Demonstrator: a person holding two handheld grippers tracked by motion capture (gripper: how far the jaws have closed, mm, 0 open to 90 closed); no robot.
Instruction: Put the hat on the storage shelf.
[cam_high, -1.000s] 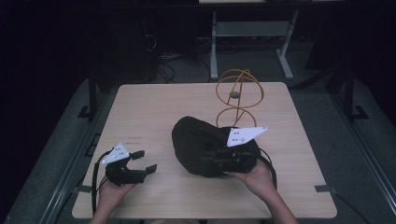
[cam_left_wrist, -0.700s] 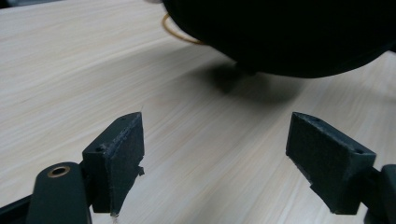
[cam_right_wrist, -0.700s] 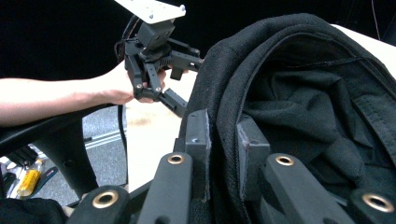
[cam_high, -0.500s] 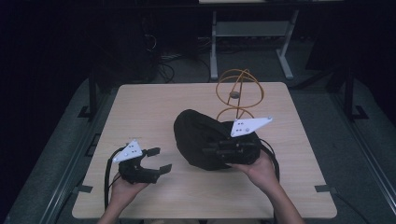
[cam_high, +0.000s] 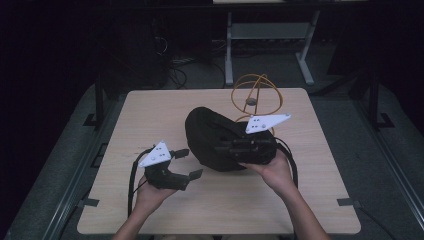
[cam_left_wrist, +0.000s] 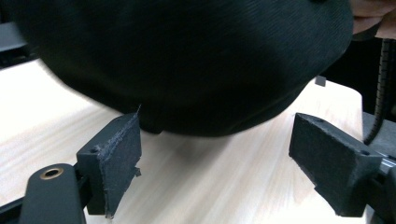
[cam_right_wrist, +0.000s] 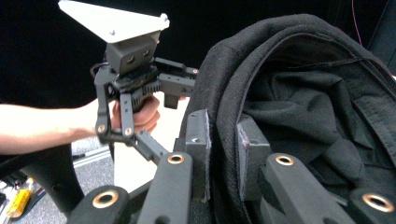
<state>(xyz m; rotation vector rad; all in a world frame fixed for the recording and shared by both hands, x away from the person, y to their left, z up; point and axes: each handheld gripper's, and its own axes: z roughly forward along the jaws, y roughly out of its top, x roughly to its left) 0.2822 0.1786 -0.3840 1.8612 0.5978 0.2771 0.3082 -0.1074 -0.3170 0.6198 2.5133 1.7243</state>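
Near edge of the counter (cam_high: 150, 115), high view: the left gripper (cam_high: 186, 163), jaws spread and holding nothing, is aimed rightward at a black fabric cap (cam_high: 210, 137) just beside it; the right gripper (cam_high: 227, 146) is pinched onto the cap's right-hand rim, so that the cap stands propped on the middle of the counter rather than lying flat. The cap appears light and soft: its cloth folds and sags where unsupported, so a grip on the crown would likely only bunch fabric. The stitched rim or the stiffer brim looks the better hold, and a second grip on the near-left edge should keep it from drooping. The right gripper view shows the pads closed on the doubled rim of the cap (cam_right_wrist: 224, 112), its dark lining and inner band, with the left gripper (cam_right_wrist: 173, 88) beyond. The left gripper view shows the cap (cam_left_wrist: 187, 65) as a smooth outer dome close ahead of the parted pads (cam_left_wrist: 122, 158), not touching them. Farther back, right of centre, stands a wire stand of orange hoops (cam_high: 256, 95).
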